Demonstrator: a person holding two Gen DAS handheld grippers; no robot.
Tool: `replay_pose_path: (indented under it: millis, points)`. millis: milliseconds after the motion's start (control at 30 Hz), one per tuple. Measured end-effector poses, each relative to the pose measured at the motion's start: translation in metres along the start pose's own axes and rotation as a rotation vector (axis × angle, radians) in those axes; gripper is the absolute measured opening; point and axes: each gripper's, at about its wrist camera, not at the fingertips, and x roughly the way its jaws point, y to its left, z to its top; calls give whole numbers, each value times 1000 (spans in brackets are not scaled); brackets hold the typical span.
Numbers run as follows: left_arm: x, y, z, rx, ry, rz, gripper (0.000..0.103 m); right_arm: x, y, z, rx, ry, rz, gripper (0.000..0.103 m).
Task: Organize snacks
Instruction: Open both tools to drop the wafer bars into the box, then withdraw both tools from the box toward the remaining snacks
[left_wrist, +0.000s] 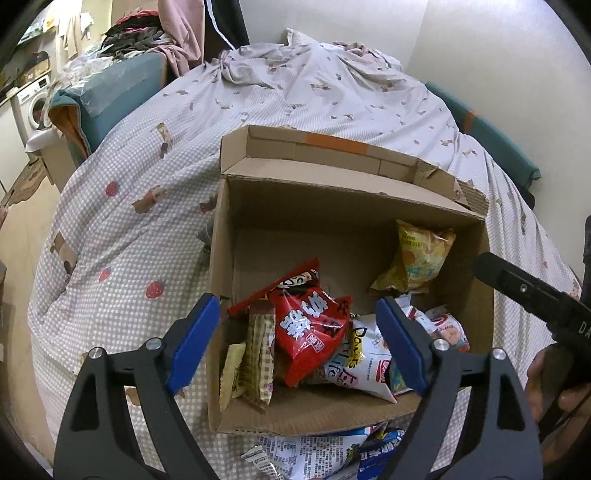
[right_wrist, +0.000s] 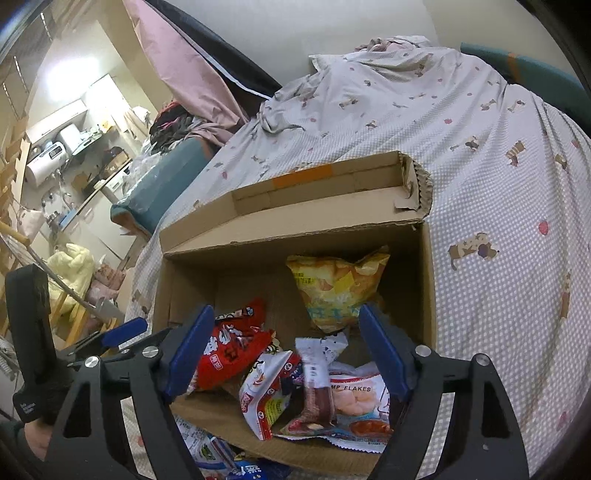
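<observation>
Left gripper (left_wrist: 299, 343): jaws spread wide over the box, nothing clamped between the blue pads (left_wrist: 194, 339).
Right gripper (right_wrist: 286, 352): jaws likewise wide apart, holding nothing.
Cardboard box (left_wrist: 332, 206): open on the bed (left_wrist: 122, 206), straight ahead of both pairs of fingers.
Red packet (left_wrist: 310, 328): in the box, between the left fingers as seen from that wrist.
Yellow chip bag (right_wrist: 334, 284): leaning in the box's far corner, beyond the right fingers.
White packets (right_wrist: 354, 398): in the box between the right fingers (one reads "FLAKES").
Loose snacks (left_wrist: 314, 456): on the bed outside the box's near wall, below the fingers.
</observation>
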Motion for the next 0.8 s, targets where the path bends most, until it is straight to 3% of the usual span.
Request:
replay_pose_path:
  millis: [300, 367, 433, 500, 700, 800]
  points:
    - [-8, 5, -3, -38, -13, 18, 84, -5, 6, 1, -4, -9, 4, 83]
    - [-14, 8, -5, -64, -25, 17, 86, -8, 9, 0, -4, -14, 8, 89]
    - [-22, 11, -6, -86, -33, 19, 93, -15, 12, -2, -7, -33, -8, 96]
    - [-31, 12, -7, -96, -42, 15, 95, -20, 13, -4, -4, -43, -10, 98]
    - [-43, 6, -12, -103, 25, -98, 102, -42, 16, -11, 30, -54, 3, 99]
    - [-53, 1, -18, -78, 6, -81, 102, -53, 21, -16, 21, -63, -9, 99]
